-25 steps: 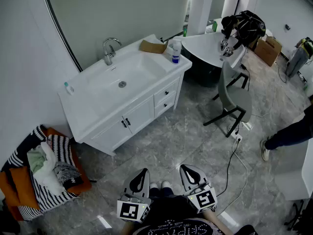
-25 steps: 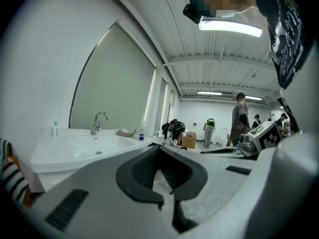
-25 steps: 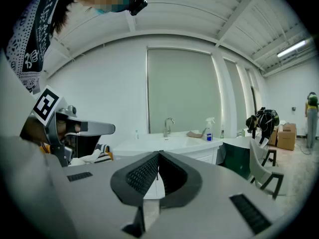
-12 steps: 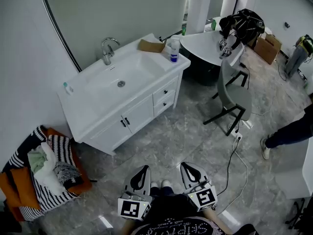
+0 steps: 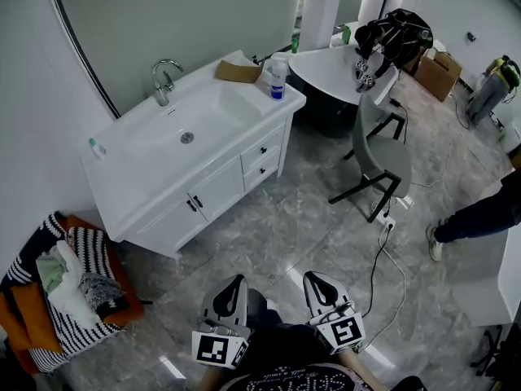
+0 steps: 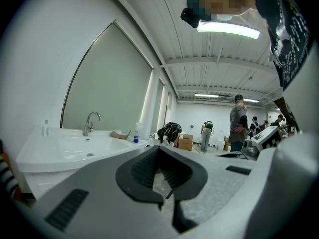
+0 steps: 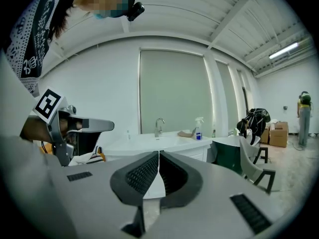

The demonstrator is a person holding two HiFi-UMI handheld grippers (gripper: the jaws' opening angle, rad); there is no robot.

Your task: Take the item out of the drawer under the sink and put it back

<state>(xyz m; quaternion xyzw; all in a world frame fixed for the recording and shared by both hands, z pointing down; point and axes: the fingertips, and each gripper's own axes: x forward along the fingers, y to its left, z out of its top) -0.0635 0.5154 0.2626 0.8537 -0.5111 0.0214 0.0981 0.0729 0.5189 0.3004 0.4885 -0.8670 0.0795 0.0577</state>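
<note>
Laundry heap: striped and plain cloths [image 5: 69,287] lay piled on the floor at the far left, against the wall and just beside the vanity's left end
Vanity: a white vanity [image 5: 130,194] stood aslant along the wall under a big arched mirror [image 5: 179,15], its long front edge facing the open floor
Countertop: a faucet [image 5: 163,80] stood behind the basin, a small bottle [image 5: 96,147] near the left edge, a brown carton [image 5: 238,72] and a spray bottle [image 5: 278,78] at the right end
Drawers: two stacked drawers [image 5: 262,158] sat at the right end of the vanity front, both shut, so the item inside could not be seen; the cabinet doors [image 5: 207,198] to their left were shut too
Left gripper: the left gripper [image 5: 234,285] was held low before the person, well apart from the vanity, jaw tips together with nothing between them
Open floor: grey stone tiles [image 5: 301,218] lay bare between the grippers and the drawers
Right gripper: the right gripper [image 5: 313,282] was level with the left, its tips likewise pressed together and empty
Chair: a grey chair [image 5: 376,157] on black legs stood right of the drawers, near the vanity's corner
Cable: a white cable [image 5: 383,255] trailed over the floor from the chair's feet towards the right gripper
Table: a round white table [image 5: 334,76] carried a black bag [image 5: 395,32], just beyond the vanity's right end
Far right: a person's leg and shoe [image 5: 468,222] stood at the frame's edge
</note>
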